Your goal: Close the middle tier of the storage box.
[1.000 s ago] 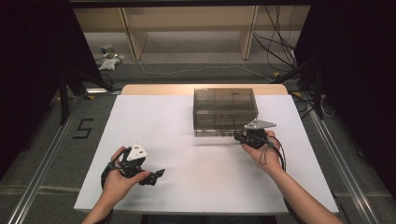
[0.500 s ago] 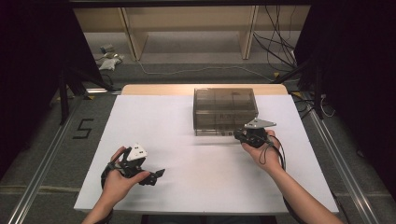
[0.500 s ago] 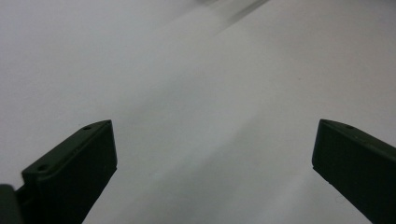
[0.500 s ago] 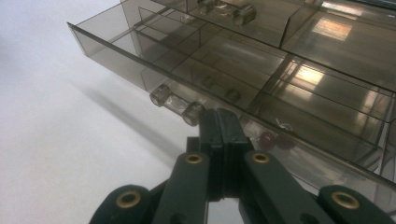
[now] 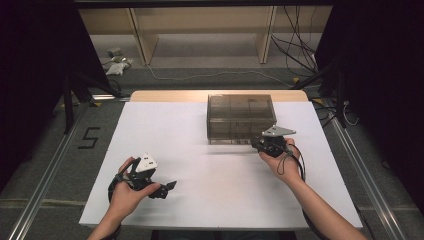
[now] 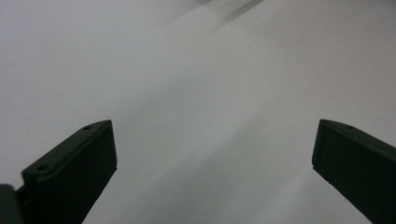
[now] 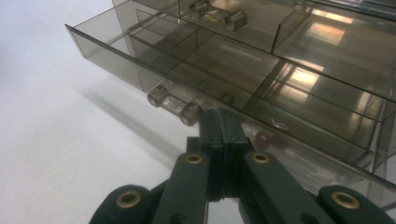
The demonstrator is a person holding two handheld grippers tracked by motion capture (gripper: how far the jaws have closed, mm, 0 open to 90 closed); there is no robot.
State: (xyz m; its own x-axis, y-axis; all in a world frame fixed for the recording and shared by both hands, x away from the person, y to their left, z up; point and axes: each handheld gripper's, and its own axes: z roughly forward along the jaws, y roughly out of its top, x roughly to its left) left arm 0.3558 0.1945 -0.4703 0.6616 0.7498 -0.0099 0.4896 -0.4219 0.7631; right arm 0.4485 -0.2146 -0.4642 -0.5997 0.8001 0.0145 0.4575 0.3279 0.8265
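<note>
- We see a white counter [image 5: 190,150] over grey floor [image 5: 60,165], dark room around.
- Smoky drawer box [image 5: 241,117] sits at the counter's far right.
- Right hand-held gripper [image 7: 223,140]: jaws together, at a drawer's front.
- Left hand-held gripper [image 6: 212,154]: jaws apart, over bare counter.

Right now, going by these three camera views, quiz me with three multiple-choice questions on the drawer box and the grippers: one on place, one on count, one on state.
1. Where does the smoky drawer box stand on the white table?
A near left corner
B far side, right of centre
C middle of the near edge

2. How many grippers point at the box?
A none
B one
C two

3. The right gripper jaws are:
A wide open
B shut
C holding a cup

Answers: 1 B, the high view shows it there. 2 B, the left gripper faces bare table. 3 B, jaws pressed together under the handle.
</note>
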